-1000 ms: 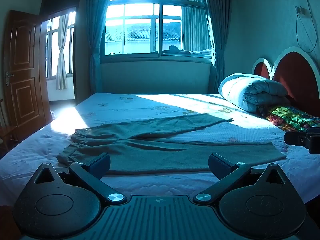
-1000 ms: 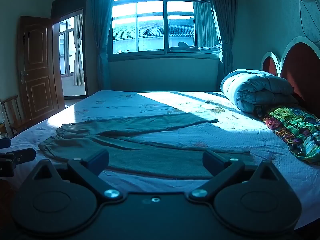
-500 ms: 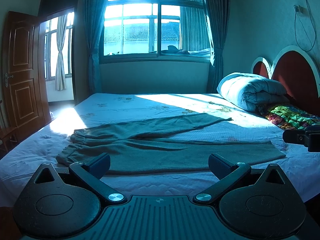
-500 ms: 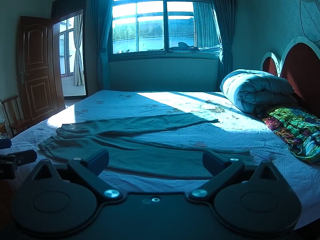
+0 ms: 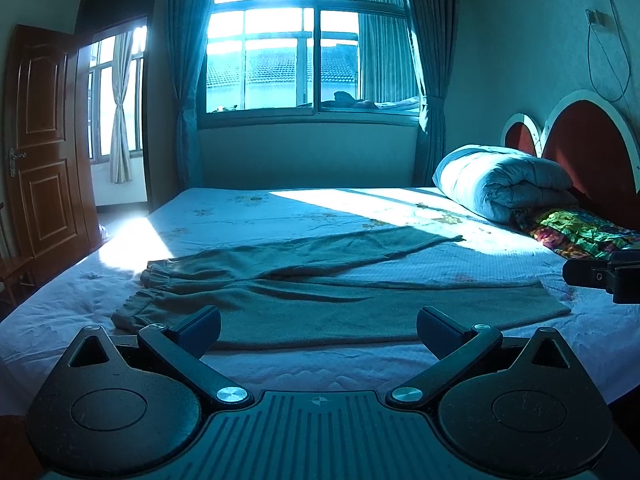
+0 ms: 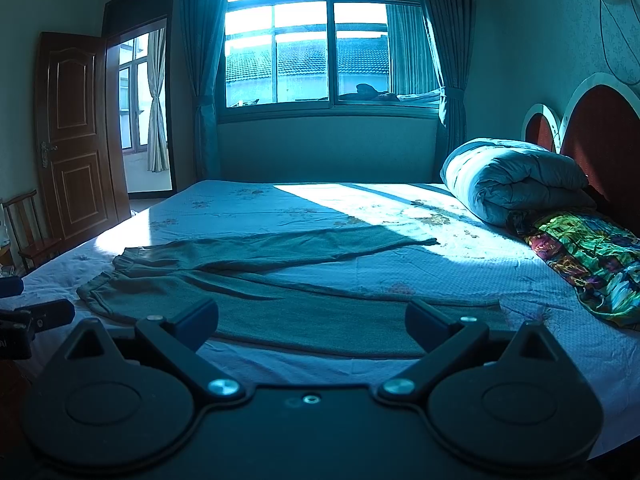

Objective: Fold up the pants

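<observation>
Grey-green pants (image 5: 320, 304) (image 6: 280, 304) lie spread flat on the bed, waistband at the left and the two legs splayed apart toward the right. My left gripper (image 5: 318, 330) hovers open over the bed's near edge, just short of the near leg, with nothing between its fingers. My right gripper (image 6: 312, 324) is likewise open and empty in front of the near leg. The right gripper also shows at the right edge of the left wrist view (image 5: 604, 276), and the left gripper at the left edge of the right wrist view (image 6: 36, 316).
A light patterned sheet covers the bed (image 5: 280, 216). A rolled duvet (image 5: 500, 184) and a colourful pillow (image 5: 576, 232) lie by the red headboard (image 5: 588, 156) at the right. A wooden door (image 5: 44, 140) and a chair (image 6: 32, 224) stand left; a curtained window (image 5: 304, 52) is behind.
Both grippers stay open. The left wrist view has drifted slightly, with the other gripper sitting a little further left in it; the pants have not moved.
</observation>
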{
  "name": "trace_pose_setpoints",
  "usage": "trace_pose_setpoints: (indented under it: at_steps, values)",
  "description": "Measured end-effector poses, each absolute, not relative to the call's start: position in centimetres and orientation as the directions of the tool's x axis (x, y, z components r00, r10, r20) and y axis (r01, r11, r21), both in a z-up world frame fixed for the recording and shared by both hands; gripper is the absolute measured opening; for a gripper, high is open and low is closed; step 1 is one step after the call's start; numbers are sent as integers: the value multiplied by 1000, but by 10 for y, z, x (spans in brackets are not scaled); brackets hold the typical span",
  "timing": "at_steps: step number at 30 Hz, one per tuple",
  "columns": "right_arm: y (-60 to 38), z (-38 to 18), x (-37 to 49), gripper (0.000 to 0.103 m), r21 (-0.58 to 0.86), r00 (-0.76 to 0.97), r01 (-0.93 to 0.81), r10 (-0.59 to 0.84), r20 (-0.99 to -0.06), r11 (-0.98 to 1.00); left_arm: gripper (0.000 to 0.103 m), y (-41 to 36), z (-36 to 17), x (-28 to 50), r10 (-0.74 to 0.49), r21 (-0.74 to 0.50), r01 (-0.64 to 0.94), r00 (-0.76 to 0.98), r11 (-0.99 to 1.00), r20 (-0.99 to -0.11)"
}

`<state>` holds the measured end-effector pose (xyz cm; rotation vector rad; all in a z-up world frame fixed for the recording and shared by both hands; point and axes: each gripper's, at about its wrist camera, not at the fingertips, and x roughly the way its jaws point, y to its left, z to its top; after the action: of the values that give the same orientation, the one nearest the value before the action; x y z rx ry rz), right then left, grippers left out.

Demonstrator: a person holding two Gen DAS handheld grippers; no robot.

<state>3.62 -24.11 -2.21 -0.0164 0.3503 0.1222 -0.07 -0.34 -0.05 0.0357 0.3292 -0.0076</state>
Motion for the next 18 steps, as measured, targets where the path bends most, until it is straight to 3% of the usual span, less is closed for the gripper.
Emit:
trace_pose_setpoints:
  at_steps: [14, 18]
  values:
    - [-241, -24, 37, 95, 8, 931, -134, 129, -341, 991, 103, -4, -1, 1, 8, 58, 13, 939, 998, -343]
    - [-250, -21, 42, 95, 60, 929, -179, 189, -319, 982, 103, 12, 4, 7, 11, -31, -22, 951, 999, -310]
